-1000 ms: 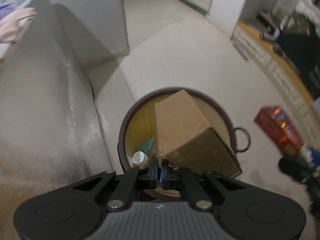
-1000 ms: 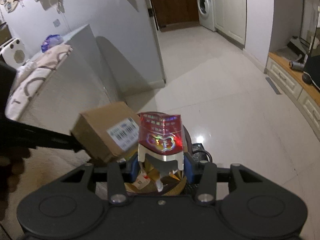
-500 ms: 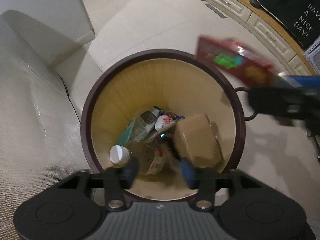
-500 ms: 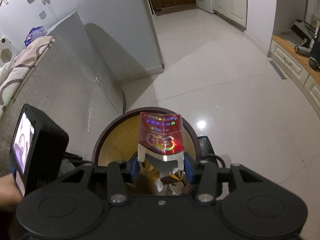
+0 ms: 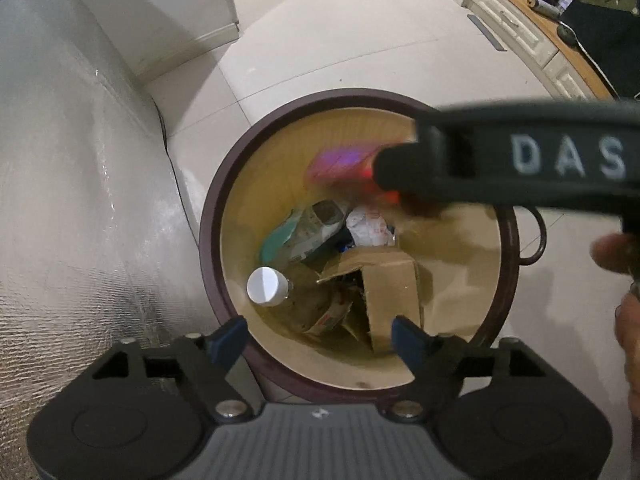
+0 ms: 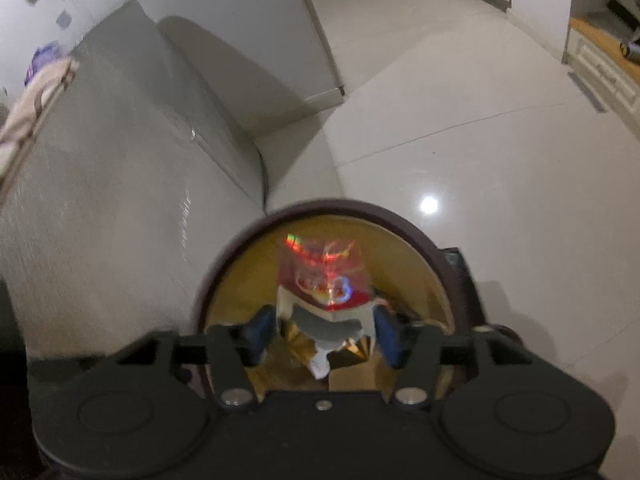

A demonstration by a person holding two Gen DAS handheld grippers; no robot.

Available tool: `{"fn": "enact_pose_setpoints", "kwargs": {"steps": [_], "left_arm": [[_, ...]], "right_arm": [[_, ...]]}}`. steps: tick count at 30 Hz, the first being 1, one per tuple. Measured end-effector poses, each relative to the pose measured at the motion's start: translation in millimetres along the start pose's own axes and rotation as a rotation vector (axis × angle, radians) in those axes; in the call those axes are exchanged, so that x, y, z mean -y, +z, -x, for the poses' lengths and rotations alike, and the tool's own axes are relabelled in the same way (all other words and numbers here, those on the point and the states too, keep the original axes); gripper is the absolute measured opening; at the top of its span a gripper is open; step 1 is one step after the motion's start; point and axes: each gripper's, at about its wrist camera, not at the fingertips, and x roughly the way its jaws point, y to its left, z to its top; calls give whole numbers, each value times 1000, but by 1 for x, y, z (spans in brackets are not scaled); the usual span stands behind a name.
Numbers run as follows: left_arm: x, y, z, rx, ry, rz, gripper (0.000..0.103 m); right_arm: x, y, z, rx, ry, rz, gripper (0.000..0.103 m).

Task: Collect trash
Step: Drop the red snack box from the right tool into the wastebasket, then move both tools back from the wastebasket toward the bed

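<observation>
Left gripper [image 5: 320,336] was held wide and empty over the bin [image 5: 224,184], whose bottom held the carton [image 5: 390,288]. Right gripper [image 6: 324,332] jaws had just been opened, pads seen clear of the red box [image 6: 324,276], which was blurred between them above the bin mouth. A snag on a pad or a glance off the rim could have sent the box onto the floor [image 6: 480,140].

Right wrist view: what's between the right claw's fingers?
The red box, blurred, over the bin. The right claw has just been opening; gaps show at both pads, so it appears released. The left wrist view shows it too.
</observation>
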Motion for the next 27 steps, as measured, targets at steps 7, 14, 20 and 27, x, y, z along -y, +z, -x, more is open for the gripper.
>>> {"fn": "enact_pose_setpoints", "kwargs": {"steps": [7,14,20,27], "left_arm": [[-4,-2,5,8,-16,23,88],[-6,-3,6,10,-4,43,94],[-13,-5,5,-2,6,95,94],[-18,-9,16,21,-20,120,99]], "right_arm": [[-5,-6,-2,-17,-44,66,80],[3,-11,5,-39,-79,97,79],[8,-8,13,-33,-88,130,80],[-1,-8,23,-44,-85,140,89]]}}
